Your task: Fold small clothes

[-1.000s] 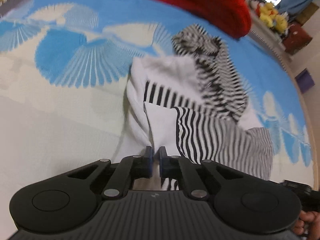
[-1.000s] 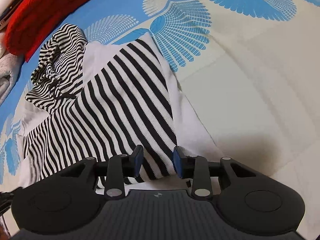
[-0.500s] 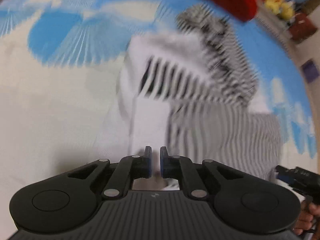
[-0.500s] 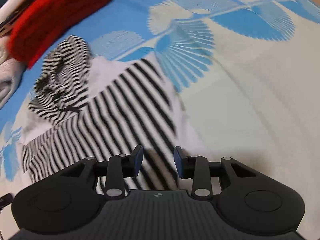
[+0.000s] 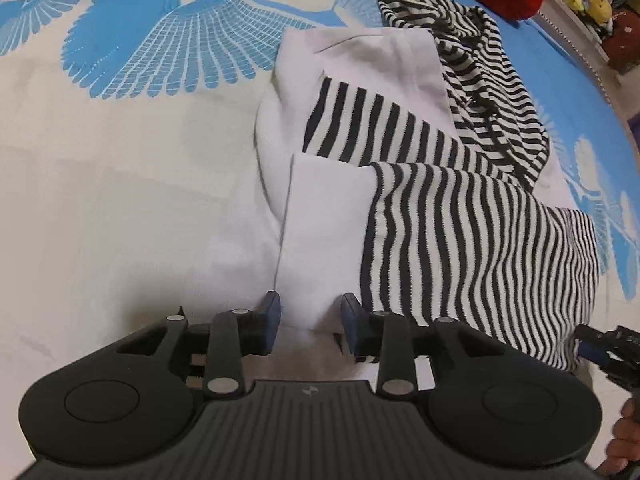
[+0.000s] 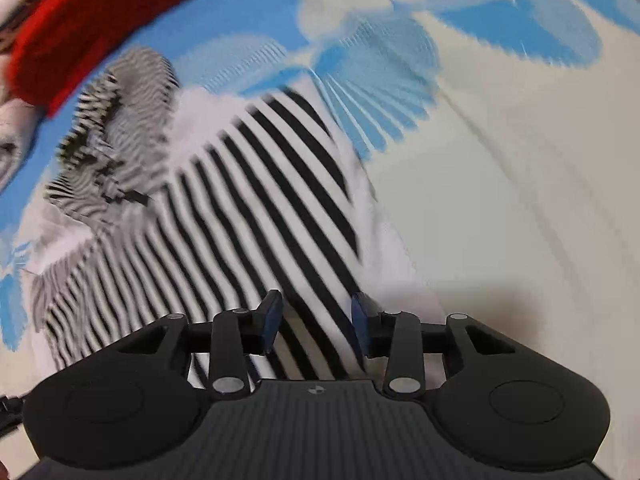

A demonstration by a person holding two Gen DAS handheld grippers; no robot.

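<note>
While both grippers' fingers (image 5: 272,322) (image 6: 362,320) gape empty over the striped garment (image 5: 460,232), a red cushion (image 6: 96,28) lies beyond.

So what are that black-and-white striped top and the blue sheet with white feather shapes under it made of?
The black-and-white striped top looks like a soft knit, perhaps cotton: fine ribbing along the stripes, matte, with limp folds. The blue sheet with white feather shapes seems a thin, smooth printed woven fabric, matte and lying flat; the exact fibre can't be told.

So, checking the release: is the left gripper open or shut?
Open. The left gripper has its jaws apart, white fabric of the striped garment showing between them.
</note>
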